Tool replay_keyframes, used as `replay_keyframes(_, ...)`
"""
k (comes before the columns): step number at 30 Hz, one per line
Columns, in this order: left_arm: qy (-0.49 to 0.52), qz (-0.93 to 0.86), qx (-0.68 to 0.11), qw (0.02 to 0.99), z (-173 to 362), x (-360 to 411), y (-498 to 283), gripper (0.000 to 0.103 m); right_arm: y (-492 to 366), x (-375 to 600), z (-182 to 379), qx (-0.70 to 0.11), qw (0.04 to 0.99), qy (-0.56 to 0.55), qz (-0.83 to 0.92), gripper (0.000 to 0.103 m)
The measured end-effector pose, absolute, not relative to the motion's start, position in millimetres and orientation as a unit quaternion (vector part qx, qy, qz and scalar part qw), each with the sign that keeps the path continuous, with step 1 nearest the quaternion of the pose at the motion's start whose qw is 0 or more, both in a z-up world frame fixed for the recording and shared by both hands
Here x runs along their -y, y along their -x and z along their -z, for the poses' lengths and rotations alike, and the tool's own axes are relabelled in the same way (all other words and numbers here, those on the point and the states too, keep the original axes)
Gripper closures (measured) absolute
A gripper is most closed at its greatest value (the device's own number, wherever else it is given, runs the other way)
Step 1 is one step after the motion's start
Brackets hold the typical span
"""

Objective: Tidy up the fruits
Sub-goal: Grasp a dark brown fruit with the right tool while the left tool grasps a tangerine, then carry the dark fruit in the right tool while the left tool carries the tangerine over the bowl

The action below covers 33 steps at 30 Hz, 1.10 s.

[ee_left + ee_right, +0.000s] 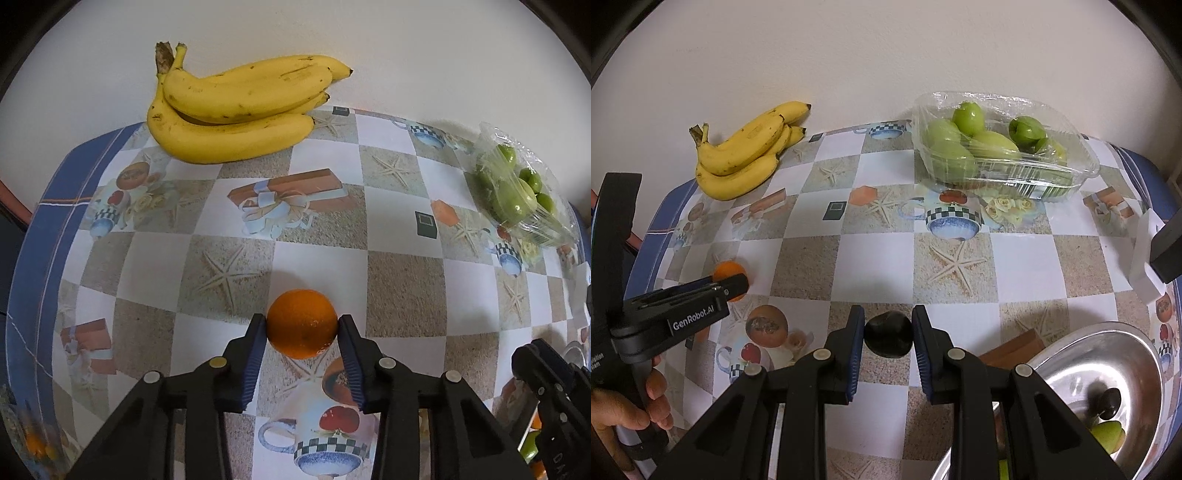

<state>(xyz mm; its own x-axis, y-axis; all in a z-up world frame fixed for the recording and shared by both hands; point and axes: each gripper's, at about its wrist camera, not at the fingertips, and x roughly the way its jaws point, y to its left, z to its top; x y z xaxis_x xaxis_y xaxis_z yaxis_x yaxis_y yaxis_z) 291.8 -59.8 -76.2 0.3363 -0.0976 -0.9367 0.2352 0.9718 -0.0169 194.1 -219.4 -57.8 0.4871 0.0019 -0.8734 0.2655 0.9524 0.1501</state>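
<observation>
Orange fruit [301, 324] pinched in left hand-held gripper [301, 325]; right hand-held gripper [888, 329] pinches dark fruit [887, 333].

My left gripper [301, 325] and right gripper [888, 325] match: black angular frames, round silver screw heads at the joints, fingers lined with ribbed blue pads [255, 360]. Seen from the right camera, the left one's flank carries white "GenRobot.AI" lettering.
</observation>
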Motion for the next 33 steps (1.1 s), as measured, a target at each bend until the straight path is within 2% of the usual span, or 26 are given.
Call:
replay_keyframes(17, -0.023, 0.103, -0.556, 0.824, 12, 54, -212, 0.061, -136, 201, 12, -0.496, 0.854, -0.142, 0.069, 0.076)
replay_keyframes(33, 0.002, 0.106, -0.532, 0.84, -11, 46, -130, 0.061, -56, 199, -2, -0.486, 0.857, -0.154, 0.077, 0.076)
